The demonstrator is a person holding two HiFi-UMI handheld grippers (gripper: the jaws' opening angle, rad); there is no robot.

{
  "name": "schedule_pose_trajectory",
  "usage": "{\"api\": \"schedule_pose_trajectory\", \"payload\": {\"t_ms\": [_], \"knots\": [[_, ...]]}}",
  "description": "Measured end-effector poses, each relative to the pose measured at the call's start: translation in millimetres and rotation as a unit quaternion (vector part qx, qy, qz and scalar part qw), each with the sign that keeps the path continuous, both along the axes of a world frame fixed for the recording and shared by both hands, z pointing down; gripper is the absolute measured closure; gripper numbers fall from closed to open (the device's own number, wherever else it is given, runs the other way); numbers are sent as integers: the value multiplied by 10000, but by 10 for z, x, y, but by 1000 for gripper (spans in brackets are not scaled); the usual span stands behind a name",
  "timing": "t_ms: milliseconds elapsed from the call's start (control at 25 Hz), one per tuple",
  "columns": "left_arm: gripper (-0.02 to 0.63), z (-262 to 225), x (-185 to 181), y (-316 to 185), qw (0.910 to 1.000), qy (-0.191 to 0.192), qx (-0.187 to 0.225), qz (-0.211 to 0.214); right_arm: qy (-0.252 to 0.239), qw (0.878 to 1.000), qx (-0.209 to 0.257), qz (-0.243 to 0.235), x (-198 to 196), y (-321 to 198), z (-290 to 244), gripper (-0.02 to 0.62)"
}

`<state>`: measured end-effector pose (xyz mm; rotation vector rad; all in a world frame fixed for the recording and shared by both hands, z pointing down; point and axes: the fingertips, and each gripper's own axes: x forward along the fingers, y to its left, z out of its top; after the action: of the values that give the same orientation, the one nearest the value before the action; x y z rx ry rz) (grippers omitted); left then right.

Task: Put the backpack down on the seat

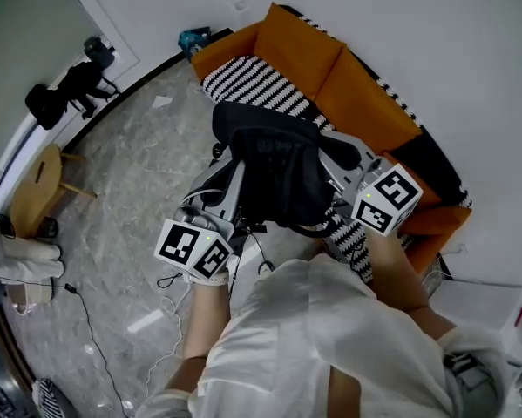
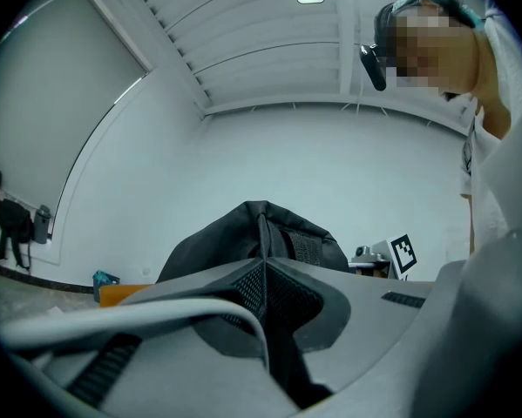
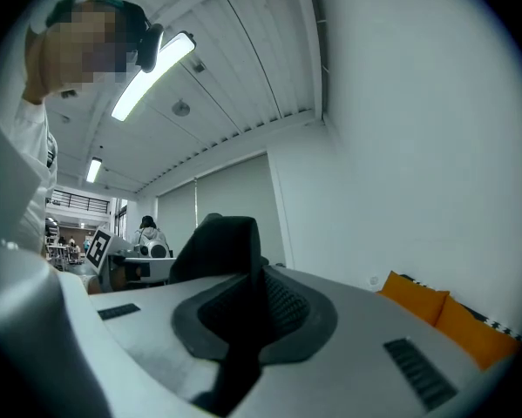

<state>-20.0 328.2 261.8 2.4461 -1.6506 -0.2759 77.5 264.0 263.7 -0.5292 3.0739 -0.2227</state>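
Right gripper (image 3: 259,296) fingers (image 3: 365,338) pinch the black backpack (image 3: 221,246); orange sofa (image 3: 452,316) lies beyond.

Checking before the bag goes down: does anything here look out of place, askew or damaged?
Nothing looks damaged or spilled. The backpack is held up by the sofa, pinched in the left gripper and the right gripper. The only untidy thing is loose cables trailing across the floor.

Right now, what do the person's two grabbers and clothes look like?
Both the left gripper and right gripper are grey shells with black ridged pads on the fingers. Each carries a white cube printed with black square markers. The person wears a white shirt.
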Motion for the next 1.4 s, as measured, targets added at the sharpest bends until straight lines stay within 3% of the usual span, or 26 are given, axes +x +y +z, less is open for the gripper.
{"api": "schedule_pose_trajectory", "payload": {"t_ms": [320,520,920,1200,1400], "knots": [[578,16,-281,368,10000,95,-10,-12,-73,9999,-141,-52,-311,352,44,565],[578,73,-310,277,9999,111,-40,-22,-35,9997,-231,-104,-348,281,119,565],[578,224,-457,-707,9991,70,-409,79,-60,9985,-424,-335,-548,-681,266,565],[578,133,-337,-1619,9995,88,-222,205,-297,9981,-241,-477,-413,-1545,130,565],[578,-36,-361,-1733,9993,137,-29,350,-350,9989,14,-310,-414,-1605,-86,565]]}}
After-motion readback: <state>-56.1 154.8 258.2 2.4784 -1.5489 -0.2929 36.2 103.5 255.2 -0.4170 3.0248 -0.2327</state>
